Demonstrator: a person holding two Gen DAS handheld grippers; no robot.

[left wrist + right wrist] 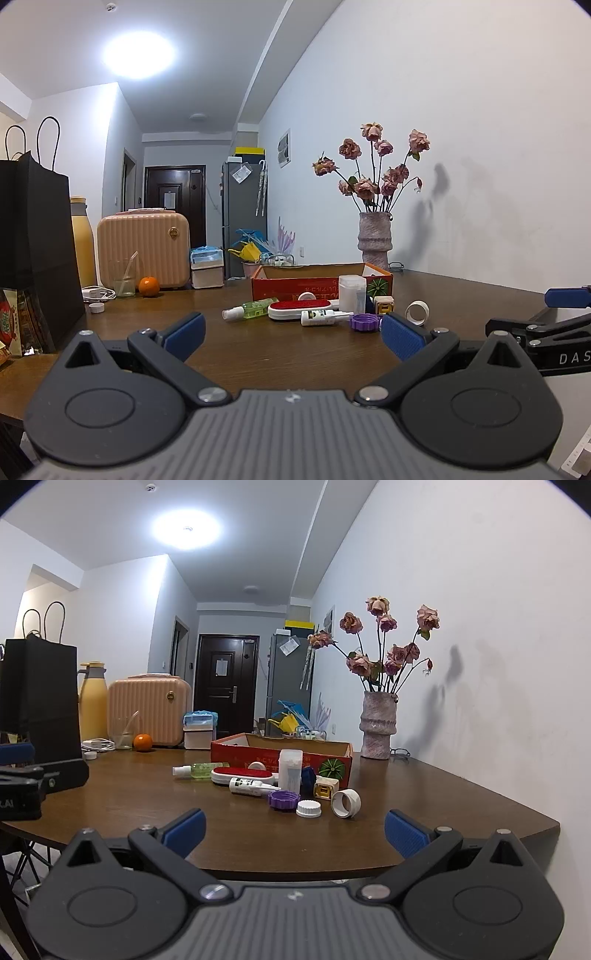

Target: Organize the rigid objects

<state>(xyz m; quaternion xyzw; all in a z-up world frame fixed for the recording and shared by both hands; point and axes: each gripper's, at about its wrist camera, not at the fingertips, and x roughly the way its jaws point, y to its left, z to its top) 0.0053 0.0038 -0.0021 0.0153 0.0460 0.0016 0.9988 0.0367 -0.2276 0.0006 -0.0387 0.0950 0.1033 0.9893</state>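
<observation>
A cluster of small items lies on the brown table point(147, 805) in front of a red cardboard box point(280, 755): a green spray bottle point(199, 770), a red-and-white brush point(242, 775), a small white bottle point(251, 786), a purple lid point(283, 800), a white cap point(309, 808), a white ring point(345, 803), a tall white container point(290, 770) and a yellow cube point(325, 788). My left gripper point(293, 336) hovers open near the table's front, short of the purple lid point(365, 323). My right gripper point(295, 830) is open at the table's edge, nothing between its fingers.
A vase of dried roses point(378, 725) stands by the wall at back right. At back left stand a black paper bag point(33, 251), a yellow flask point(83, 247), a peach case point(144, 251), a glass point(123, 278) and an orange point(149, 286).
</observation>
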